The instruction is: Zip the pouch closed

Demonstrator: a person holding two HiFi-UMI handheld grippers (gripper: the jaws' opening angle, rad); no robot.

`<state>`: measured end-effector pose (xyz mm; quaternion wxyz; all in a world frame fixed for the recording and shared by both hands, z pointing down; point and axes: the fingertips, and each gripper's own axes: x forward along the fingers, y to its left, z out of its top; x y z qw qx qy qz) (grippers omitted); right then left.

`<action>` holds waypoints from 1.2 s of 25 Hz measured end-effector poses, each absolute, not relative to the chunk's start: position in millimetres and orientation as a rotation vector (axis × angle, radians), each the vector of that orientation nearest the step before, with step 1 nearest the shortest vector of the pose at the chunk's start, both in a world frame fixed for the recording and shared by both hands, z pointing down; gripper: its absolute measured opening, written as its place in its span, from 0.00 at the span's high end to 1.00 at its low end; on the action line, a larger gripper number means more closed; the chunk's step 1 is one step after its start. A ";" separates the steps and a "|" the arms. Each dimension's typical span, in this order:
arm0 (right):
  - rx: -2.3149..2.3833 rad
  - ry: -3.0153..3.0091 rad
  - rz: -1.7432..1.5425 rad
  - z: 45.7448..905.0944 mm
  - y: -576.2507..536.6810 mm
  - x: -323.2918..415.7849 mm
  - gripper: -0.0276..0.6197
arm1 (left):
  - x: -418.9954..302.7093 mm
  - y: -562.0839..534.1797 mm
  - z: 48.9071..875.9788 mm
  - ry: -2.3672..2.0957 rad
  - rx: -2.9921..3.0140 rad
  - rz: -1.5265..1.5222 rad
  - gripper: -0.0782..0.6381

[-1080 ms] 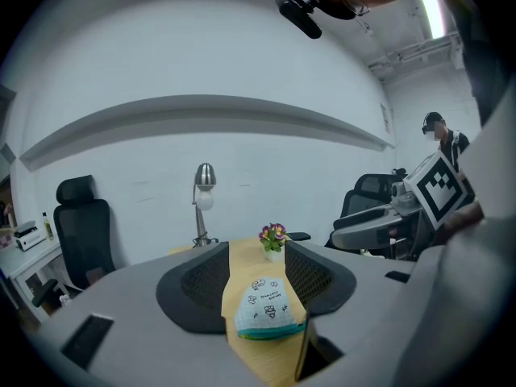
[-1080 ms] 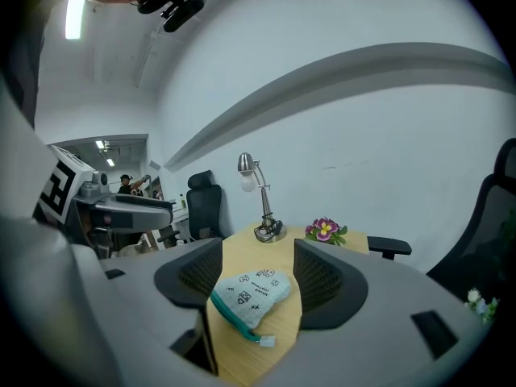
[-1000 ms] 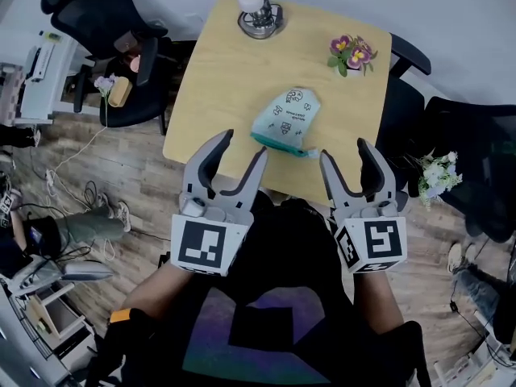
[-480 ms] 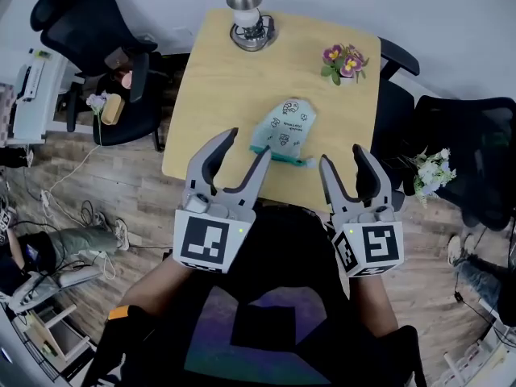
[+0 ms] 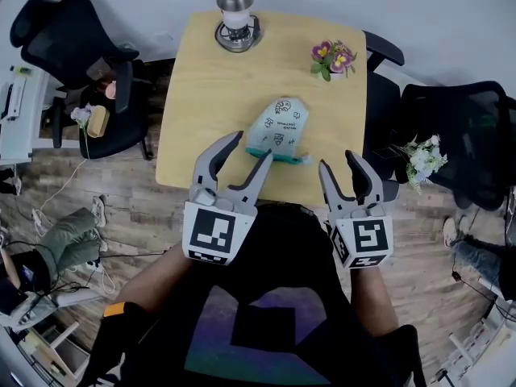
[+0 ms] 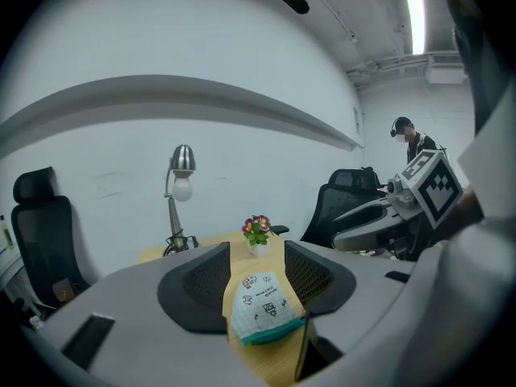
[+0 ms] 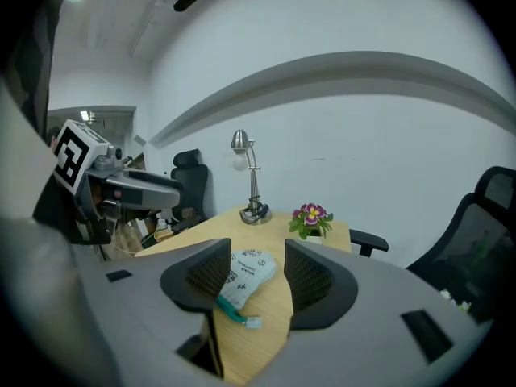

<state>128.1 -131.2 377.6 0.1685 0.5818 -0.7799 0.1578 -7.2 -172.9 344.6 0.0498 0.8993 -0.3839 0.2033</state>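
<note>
A pale pouch with small prints and a teal zip edge lies on the wooden table, near its front edge. The zip end sticks out toward the right. My left gripper hovers open just short of the pouch's near left corner. My right gripper hangs over the table's front edge, to the right of the pouch; its jaws are closing with nothing between them. The pouch shows beyond the open jaws in the left gripper view, and the pouch lies ahead in the right gripper view.
A desk lamp stands at the table's far edge. A small flower pot sits at the far right corner. Black office chairs flank the table on both sides. A person stands in the background of the left gripper view.
Both grippers have sunk a little and stand closer to the pouch. The right gripper's jaws have narrowed.
</note>
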 end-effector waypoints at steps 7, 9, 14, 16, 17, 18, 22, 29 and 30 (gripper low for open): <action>1.416 -2.175 0.421 426.5 -126.6 116.4 0.63 | -9.2 -170.1 396.2 -1.084 2.677 0.746 0.59; 1.332 -2.165 0.411 444.7 -125.0 112.5 0.64 | -9.4 -169.5 410.3 -1.064 2.657 0.779 0.59; 1.140 -2.120 0.378 492.4 -120.0 105.1 0.65 | -11.3 -165.4 444.4 -1.026 2.619 0.851 0.59; 1.069 -2.095 0.356 509.3 -118.2 104.0 0.65 | -12.7 -163.5 456.4 -1.020 2.600 0.873 0.59; 1.038 -2.088 0.346 516.1 -118.1 103.1 0.65 | -14.0 -163.1 462.1 -1.021 2.588 0.880 0.59; 1.009 -2.085 0.335 521.5 -118.6 101.9 0.65 | -15.7 -163.2 467.7 -1.025 2.573 0.885 0.59; 0.914 -2.089 0.301 537.2 -121.4 97.0 0.67 | -25.4 -167.5 487.0 -1.061 2.506 0.899 0.60; 0.770 -2.101 0.293 558.1 -123.4 91.1 0.72 | -35.9 -169.2 500.6 -1.091 2.459 0.934 0.60; 0.758 -2.098 0.290 560.1 -123.8 90.9 0.74 | -37.1 -168.8 501.6 -1.093 2.455 0.937 0.60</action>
